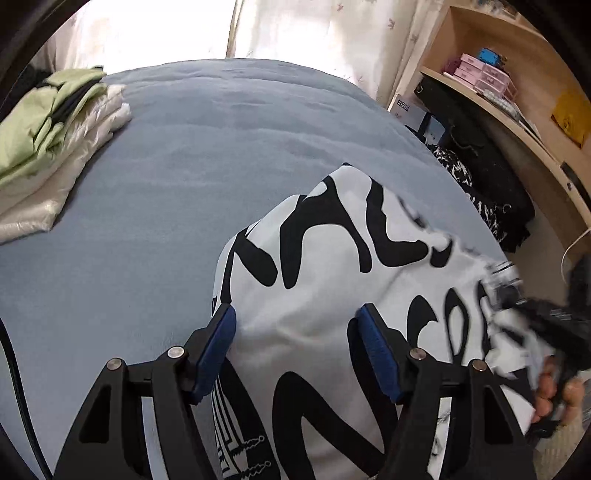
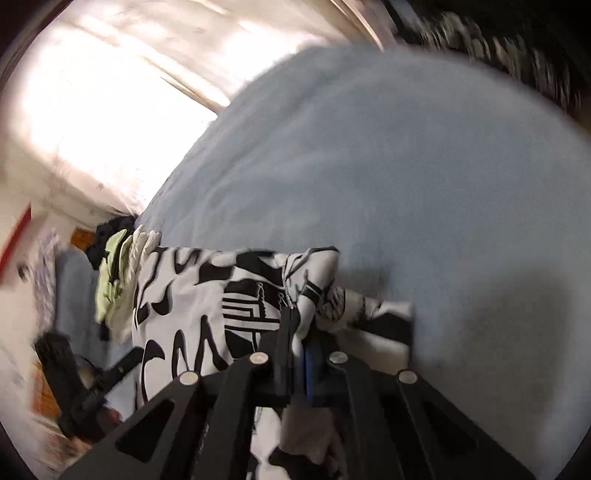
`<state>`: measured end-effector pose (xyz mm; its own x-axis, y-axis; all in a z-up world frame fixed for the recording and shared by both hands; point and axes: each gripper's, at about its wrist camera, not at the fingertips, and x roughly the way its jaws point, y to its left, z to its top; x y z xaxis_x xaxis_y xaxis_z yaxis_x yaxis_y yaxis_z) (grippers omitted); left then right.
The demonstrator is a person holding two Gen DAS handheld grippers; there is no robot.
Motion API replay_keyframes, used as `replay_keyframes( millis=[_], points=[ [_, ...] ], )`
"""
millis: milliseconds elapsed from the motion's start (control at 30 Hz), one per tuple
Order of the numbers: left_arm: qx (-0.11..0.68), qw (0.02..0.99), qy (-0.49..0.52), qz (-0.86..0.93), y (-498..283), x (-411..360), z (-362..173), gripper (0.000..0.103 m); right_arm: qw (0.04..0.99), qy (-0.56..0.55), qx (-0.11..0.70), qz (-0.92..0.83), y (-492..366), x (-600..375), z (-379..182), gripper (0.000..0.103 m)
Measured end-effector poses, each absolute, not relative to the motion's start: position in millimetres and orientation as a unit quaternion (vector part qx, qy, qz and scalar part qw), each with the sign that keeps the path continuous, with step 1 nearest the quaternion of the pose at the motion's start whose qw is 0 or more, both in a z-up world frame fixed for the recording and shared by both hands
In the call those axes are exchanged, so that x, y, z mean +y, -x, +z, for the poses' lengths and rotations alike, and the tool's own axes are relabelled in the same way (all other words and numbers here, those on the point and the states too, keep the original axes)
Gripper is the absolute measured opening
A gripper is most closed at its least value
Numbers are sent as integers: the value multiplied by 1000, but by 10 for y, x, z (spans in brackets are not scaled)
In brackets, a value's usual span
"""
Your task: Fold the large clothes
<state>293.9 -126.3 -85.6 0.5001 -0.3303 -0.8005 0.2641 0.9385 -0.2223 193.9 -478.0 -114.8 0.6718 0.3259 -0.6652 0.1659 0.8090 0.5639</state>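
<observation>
Blue-padded left gripper [image 1: 295, 347] spread over white black-lettered cotton garment [image 1: 332, 266] on grey-blue bed [image 1: 184, 166], right gripper [image 2: 295, 328] pinching bunched edge (folded green-and-cream stack [image 1: 48, 147] done, this piece barely begun).

This is a bedroom in a home: a wide bed with a grey-blue quilted cover [image 1: 229, 155] fills the room, pale floral curtains [image 1: 325, 33] hang lit behind it, folded green and white clothes [image 1: 55, 125] sit stacked on it, and a light wooden shelf unit [image 1: 517, 122] beside it holds small pink boxes [image 1: 484, 75].
</observation>
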Motion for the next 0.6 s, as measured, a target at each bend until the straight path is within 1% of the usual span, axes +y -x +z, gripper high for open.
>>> replay_keyframes(
  millis=[67,100,133,233,300,367,433,467,600],
  points=[
    [463,870,7,-169,-2908,-1391,-881,67,886,-292,359,38,-1733,-4808,-952,3],
    [459,873,-14,-163,-2896,-1474,-907,67,892,-285,350,27,-1669,-4822,-928,3],
    [457,875,-32,-157,-2888,-1541,-924,67,892,-274,359,10,-1647,-4830,-984,3],
    [448,879,-101,-128,-2866,-1762,-1041,67,867,-259,424,-30,-1751,-4855,-1351,4],
    [444,880,-121,-118,-2856,-1807,-1105,68,867,-246,432,-42,-1777,-4821,-1452,5],
    [442,881,-119,-117,-2854,-1805,-1095,68,870,-228,434,-52,-1785,-4773,-1385,11],
    [440,884,-100,-124,-2835,-1755,-1028,68,871,-213,436,-72,-1760,-4748,-1252,18],
    [440,884,-88,-127,-2824,-1702,-990,68,871,-206,438,-85,-1746,-4731,-1175,21],
    [433,890,-31,-138,-2798,-1529,-717,67,875,-202,427,-106,-1584,-4647,-809,21]
  ],
)
